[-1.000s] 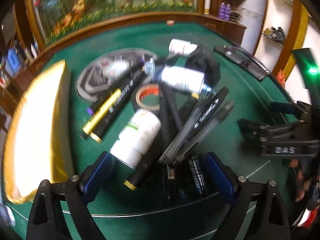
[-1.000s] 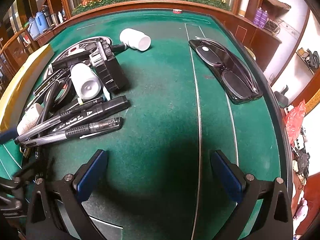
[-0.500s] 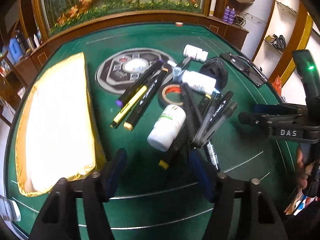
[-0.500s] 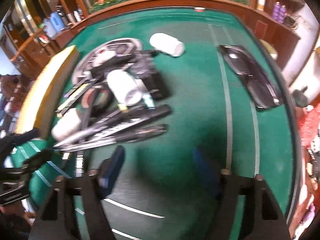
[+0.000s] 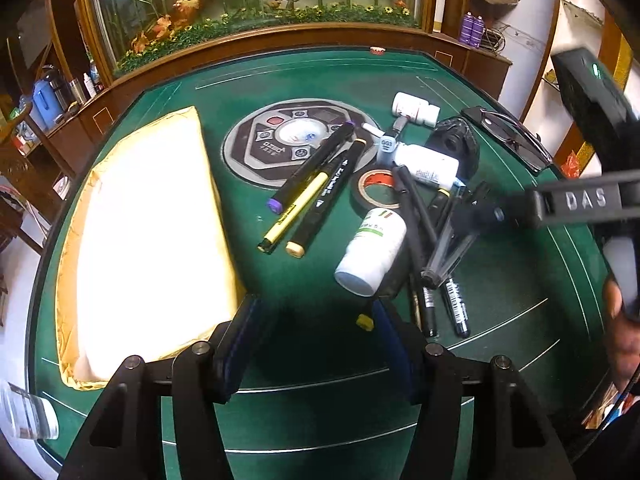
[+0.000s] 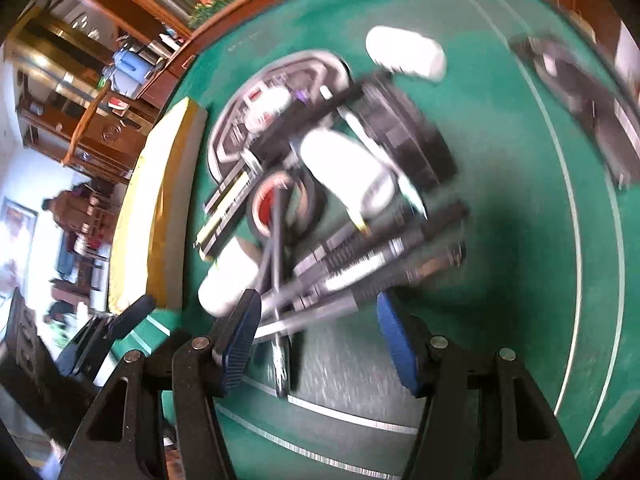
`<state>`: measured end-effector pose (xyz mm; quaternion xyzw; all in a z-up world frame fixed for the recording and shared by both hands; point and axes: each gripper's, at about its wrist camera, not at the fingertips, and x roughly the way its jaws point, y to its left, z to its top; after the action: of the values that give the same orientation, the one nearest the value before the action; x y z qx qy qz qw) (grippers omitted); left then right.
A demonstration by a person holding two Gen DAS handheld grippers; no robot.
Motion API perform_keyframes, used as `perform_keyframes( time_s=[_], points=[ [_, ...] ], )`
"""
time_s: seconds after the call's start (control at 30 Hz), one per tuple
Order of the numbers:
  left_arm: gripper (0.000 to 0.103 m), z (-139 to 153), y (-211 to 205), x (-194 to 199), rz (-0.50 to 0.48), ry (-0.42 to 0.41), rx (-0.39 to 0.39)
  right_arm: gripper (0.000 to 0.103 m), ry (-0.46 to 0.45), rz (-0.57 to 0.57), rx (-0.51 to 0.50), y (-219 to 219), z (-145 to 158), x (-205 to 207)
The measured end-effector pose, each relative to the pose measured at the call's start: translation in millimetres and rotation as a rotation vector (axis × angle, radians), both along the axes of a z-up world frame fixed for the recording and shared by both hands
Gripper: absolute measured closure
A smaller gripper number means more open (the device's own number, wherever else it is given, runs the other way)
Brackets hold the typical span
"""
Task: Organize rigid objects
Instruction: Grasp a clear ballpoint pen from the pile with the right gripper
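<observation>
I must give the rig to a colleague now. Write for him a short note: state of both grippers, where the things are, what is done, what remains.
Left gripper: half open, empty, above the felt near the yellow-edged tray.
Right gripper: jaws closing, nothing pressed between them; it points at the near end of the pen bundle. That view is blurred.
Things: pens, markers, three white bottles, one at, and a tape roll lie heaped on the green table. Glasses lie apart, on the right.
Done: nothing sorted, it seems; the tray looks empty.
Left: sort the whole heap.
</observation>
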<state>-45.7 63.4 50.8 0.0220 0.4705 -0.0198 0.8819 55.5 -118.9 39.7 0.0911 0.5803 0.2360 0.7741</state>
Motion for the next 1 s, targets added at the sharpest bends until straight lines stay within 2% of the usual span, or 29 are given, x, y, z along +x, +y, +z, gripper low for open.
perform_keyframes(
  time_s=[0.07, 0.2, 0.43, 0.63, 0.83, 1.0],
  points=[
    [0.041, 0, 1, -1, -0.002, -0.003, 0.009, 0.043, -0.067, 0.035, -0.044, 17, 9, 1],
    [0.041, 2, 2, -3, -0.008, -0.002, 0.012, 0.043, -0.109, 0.111, -0.117, 43, 4, 3],
    [0.041, 2, 0, -4, -0.011, 0.0, 0.016, 0.043, -0.094, 0.18, -0.17, 42, -6, -14],
    [0.041, 2, -11, -2, -0.042, 0.006, 0.02, 0.043, -0.094, 0.159, -0.209, 15, -8, -24],
    [0.041, 2, -22, 1, -0.068, 0.012, 0.022, 0.043, -0.136, 0.082, -0.185, -21, 14, -33],
    [0.041, -2, -34, 6, -0.102, 0.033, 0.004, 0.043, -0.124, 0.029, -0.186, -43, 15, -36]
  ],
)
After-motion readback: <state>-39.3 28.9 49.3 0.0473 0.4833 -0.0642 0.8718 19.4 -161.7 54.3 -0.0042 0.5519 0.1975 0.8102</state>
